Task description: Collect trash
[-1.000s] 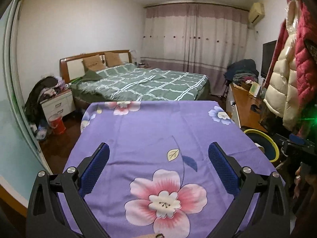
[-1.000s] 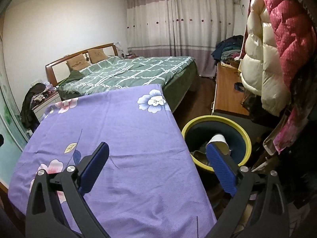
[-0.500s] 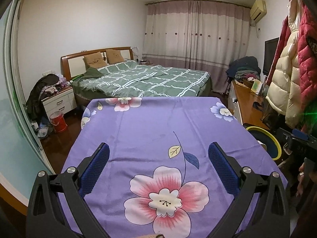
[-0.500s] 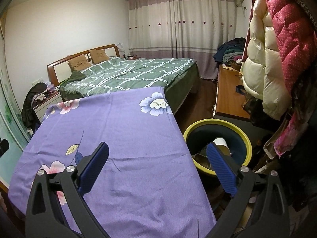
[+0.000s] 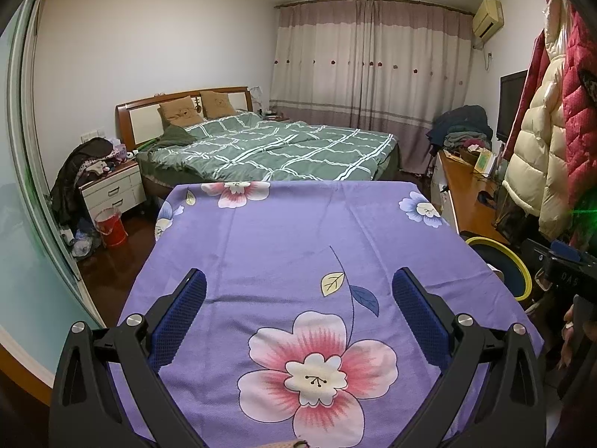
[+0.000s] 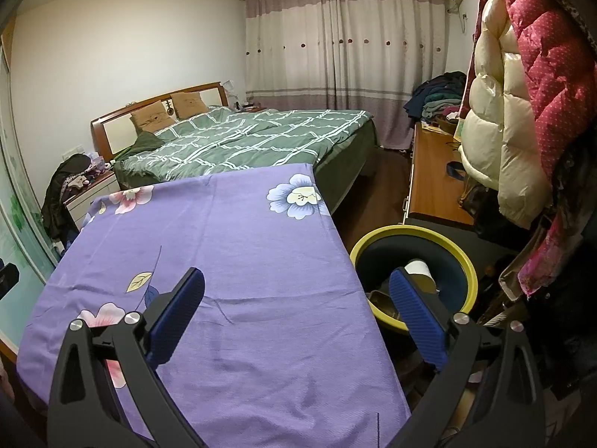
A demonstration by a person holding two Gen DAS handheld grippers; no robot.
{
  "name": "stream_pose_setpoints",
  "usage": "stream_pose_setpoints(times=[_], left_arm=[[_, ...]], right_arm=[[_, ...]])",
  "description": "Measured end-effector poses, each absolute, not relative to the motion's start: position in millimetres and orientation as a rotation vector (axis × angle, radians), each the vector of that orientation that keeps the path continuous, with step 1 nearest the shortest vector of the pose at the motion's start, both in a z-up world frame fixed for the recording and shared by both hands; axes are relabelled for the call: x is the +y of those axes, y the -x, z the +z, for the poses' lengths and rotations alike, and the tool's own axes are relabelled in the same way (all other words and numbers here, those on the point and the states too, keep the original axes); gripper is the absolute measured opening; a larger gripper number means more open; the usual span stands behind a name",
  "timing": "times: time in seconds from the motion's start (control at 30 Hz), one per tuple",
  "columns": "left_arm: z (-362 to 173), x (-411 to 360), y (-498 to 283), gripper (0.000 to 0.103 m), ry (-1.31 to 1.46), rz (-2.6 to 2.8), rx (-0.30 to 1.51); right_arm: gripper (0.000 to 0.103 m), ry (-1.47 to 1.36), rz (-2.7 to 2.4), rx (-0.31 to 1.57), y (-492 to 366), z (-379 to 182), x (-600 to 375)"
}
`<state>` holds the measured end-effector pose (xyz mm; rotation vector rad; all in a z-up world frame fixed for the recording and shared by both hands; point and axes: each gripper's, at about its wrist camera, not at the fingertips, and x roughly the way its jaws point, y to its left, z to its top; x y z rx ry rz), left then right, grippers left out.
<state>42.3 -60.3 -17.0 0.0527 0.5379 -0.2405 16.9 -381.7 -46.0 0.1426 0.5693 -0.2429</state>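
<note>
Both the left tongs [image 5: 298, 311] and right tongs [image 6: 296, 308] are gaping empty; the bin [image 6: 462, 261] by the right tongs is holding light, crushable-looking trash.

My right finger [image 6: 416, 321] hides part of the bin's [image 6: 462, 261] contents. From my left camera, the tablecloth [image 5: 298, 246] hides most of that bin.

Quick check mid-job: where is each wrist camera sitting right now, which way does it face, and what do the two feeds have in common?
Left wrist: on the left gripper, above the purple floral cloth, facing the bed; its open blue fingers and a hand show.
Right wrist: on the right gripper, over the cloth's right edge, facing the bed; open fingers frame the yellow-rimmed bin.
Shared: cloth, bed, curtains, bin.
</note>
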Motion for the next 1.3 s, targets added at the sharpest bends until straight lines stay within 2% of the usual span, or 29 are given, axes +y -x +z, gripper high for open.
stream_pose_setpoints(times=[1.3], left_arm=[[-20.7,-65.7,-40.1,0.098,-0.068,-0.244,0.543]], right_arm=[[0.095,-0.142,-0.232,0.58,-25.2,-49.4,-378.0]])
